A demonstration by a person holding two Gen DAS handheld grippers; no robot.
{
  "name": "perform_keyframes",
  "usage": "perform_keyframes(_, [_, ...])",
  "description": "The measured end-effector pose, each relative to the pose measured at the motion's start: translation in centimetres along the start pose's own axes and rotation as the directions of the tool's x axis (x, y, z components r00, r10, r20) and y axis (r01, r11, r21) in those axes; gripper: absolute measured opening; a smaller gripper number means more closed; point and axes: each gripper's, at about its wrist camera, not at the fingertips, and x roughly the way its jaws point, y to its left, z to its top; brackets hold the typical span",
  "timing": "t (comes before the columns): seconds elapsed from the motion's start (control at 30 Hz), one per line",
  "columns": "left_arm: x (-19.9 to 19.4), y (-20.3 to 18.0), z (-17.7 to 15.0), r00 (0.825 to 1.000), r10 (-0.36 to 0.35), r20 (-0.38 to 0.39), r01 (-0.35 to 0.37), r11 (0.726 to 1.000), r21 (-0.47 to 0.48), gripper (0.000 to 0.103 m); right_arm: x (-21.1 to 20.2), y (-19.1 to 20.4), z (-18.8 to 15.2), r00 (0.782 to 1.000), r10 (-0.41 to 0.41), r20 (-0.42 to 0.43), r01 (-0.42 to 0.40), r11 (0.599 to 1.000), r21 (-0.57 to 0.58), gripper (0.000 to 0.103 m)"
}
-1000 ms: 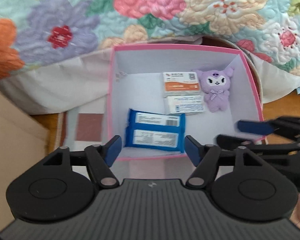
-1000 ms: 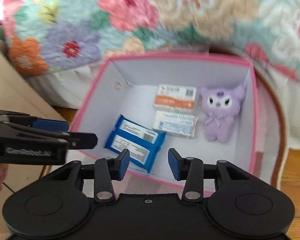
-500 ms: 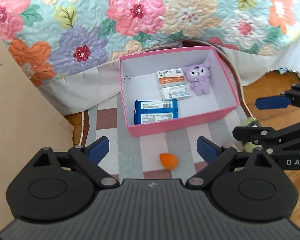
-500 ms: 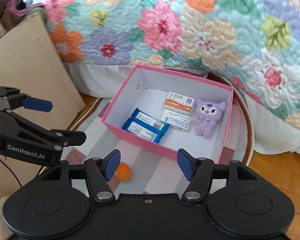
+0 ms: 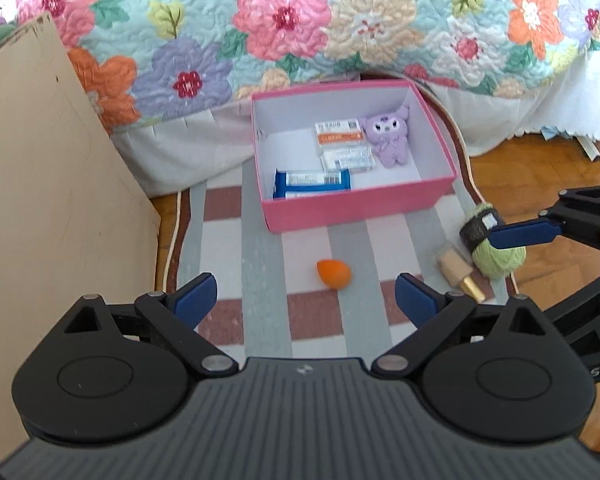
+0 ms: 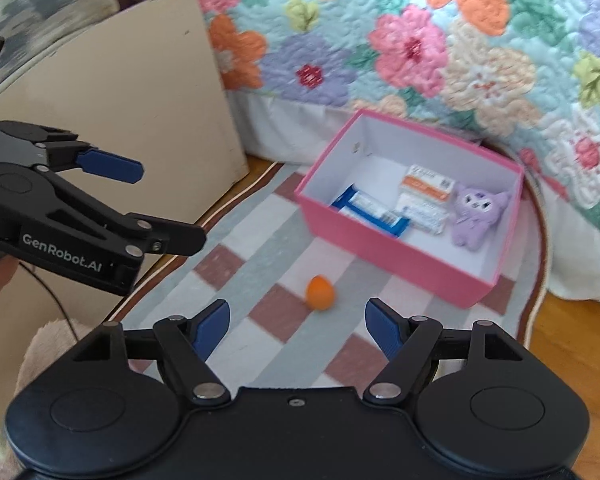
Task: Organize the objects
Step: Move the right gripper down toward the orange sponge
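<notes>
A pink box stands on a striped rug and holds a purple plush, a blue packet and two small cartons. An orange egg-shaped sponge lies on the rug in front of the box. A green yarn ball and a small beige bottle lie at the rug's right edge. My left gripper is open and empty above the rug, short of the sponge. My right gripper is open and empty, also near the sponge.
A flowered quilt hangs from a bed behind the box. A beige board leans at the left. Wooden floor lies to the right of the rug, with papers at the far right.
Both grippers have pulled back and up from the box and opened wider. The sponge, yarn ball and bottle have come into view.
</notes>
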Motion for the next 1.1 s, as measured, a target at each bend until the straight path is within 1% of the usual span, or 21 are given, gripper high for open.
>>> perform_keyframes(0.1, [0.8,0.0,-1.0,1.000,-0.014,-0.017,0.014,1.000,0.006,0.098,0.7,0.7,-0.4,1.000,0.018,-0.004,-0.018,1.000,-0.018,0.079])
perform_keyframes(0.17, [1.5,0.1,-1.5,0.999,-0.038,-0.010,0.038,0.999,0.005,0.098,1.3,1.1,-0.7,0.999,0.033,-0.002,-0.033,0.999,-0.031,0.079])
perform_keyframes(0.23, [2.4,-0.1,-2.0,0.998,-0.063,-0.020,0.064,0.998,0.019,0.098,2.2,1.1,-1.1,0.999,0.041,0.000,-0.041,0.998,-0.040,0.079])
perform_keyframes(0.33, [4.2,-0.3,-2.5,0.994,-0.097,-0.047,0.098,0.995,0.026,0.098,3.9,1.0,-1.7,0.999,0.031,0.011,-0.031,0.998,-0.054,0.079])
perform_keyframes(0.5, [7.5,0.0,-3.3,0.992,-0.111,-0.053,0.113,0.993,0.018,0.099,6.7,0.4,-2.8,0.998,0.005,0.058,-0.001,0.998,-0.066,0.079])
perform_keyframes(0.57, [8.8,0.4,-3.4,0.994,-0.097,-0.051,0.096,0.995,-0.012,0.099,7.9,0.2,-3.0,0.997,-0.013,0.073,0.018,0.997,-0.074,0.079])
perform_keyframes(0.63, [10.3,0.7,-3.5,0.996,-0.087,-0.030,0.085,0.995,-0.048,0.099,9.3,-0.1,-3.4,0.996,-0.033,0.080,0.040,0.996,-0.085,0.079])
perform_keyframes(0.7, [11.9,1.0,-3.5,0.995,-0.102,-0.020,0.100,0.992,-0.074,0.099,10.7,-0.3,-3.6,0.995,-0.046,0.086,0.054,0.994,-0.094,0.079])
perform_keyframes(0.8, [14.7,1.1,-3.5,0.988,-0.138,-0.064,0.130,0.985,-0.113,0.099,12.8,-1.0,-4.1,0.992,-0.058,0.111,0.069,0.993,-0.100,0.079])
perform_keyframes(0.9, [16.8,1.0,-3.8,0.988,-0.147,-0.055,0.138,0.980,-0.146,0.098,14.8,-1.5,-4.8,0.986,-0.062,0.157,0.082,0.989,-0.122,0.079])
perform_keyframes(1.0, [18.6,1.3,-4.1,0.987,-0.157,-0.042,0.147,0.973,-0.180,0.097,16.8,-1.3,-5.3,0.985,-0.078,0.155,0.104,0.980,-0.169,0.079])
perform_keyframes(1.1, [19.8,1.6,-4.1,0.988,-0.150,-0.026,0.142,0.971,-0.191,0.096,18.3,-1.6,-5.6,0.986,-0.065,0.154,0.093,0.978,-0.187,0.079])
